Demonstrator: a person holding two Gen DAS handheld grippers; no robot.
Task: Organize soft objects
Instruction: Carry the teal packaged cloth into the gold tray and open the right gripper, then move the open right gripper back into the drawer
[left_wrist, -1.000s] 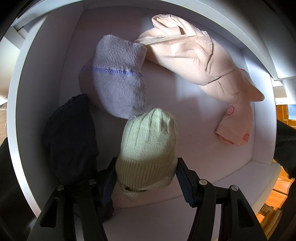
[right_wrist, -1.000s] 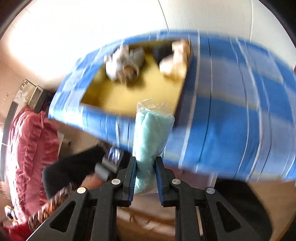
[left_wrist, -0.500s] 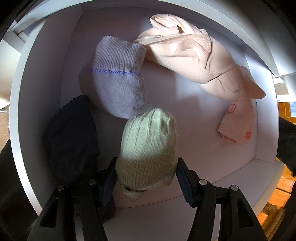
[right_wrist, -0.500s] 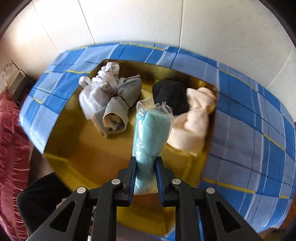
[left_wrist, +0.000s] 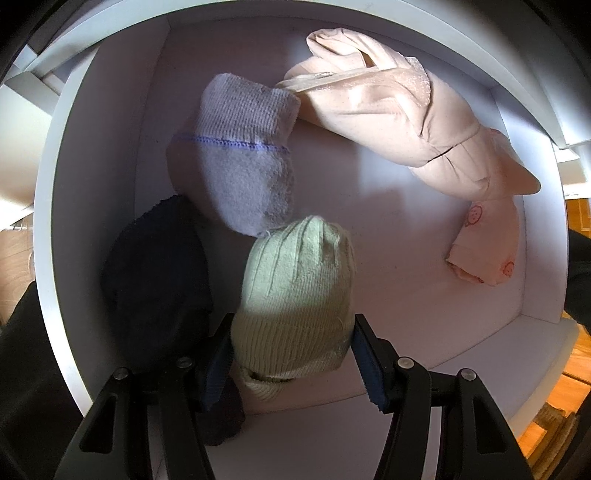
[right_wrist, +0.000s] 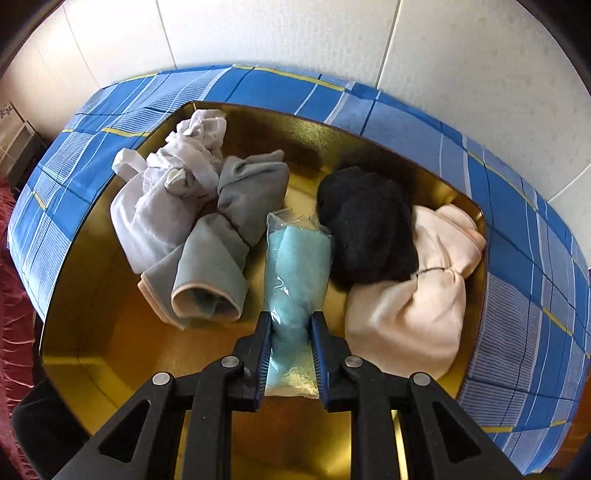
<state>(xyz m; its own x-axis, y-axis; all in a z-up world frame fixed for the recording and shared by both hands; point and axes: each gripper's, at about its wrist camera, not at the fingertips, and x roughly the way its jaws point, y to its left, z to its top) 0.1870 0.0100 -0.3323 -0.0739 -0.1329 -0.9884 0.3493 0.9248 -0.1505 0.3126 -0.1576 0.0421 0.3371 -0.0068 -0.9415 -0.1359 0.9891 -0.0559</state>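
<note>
Sorting is judged to be well under way. In the white bin (left_wrist: 92, 184), a purple sock (left_wrist: 236, 162), a dark knit piece (left_wrist: 155, 273) and a peach bundle (left_wrist: 399, 122) are already laid down. The green knit hat (left_wrist: 295, 306) is clamped by the left gripper (left_wrist: 291, 365) above the bin floor, not yet let go.

In the gold box (right_wrist: 110, 354), with its blue plaid wrap, a white garment (right_wrist: 162, 199), a grey roll (right_wrist: 225, 243), a black knit ball (right_wrist: 365, 229) and a pale pink bundle (right_wrist: 417, 306) are stowed. The bagged teal cloth (right_wrist: 295, 266) is pinched by the right gripper (right_wrist: 290, 350), whose jaws have just been opening slightly; the pads are seen against it. Two releases are left, as far as is shown.
</note>
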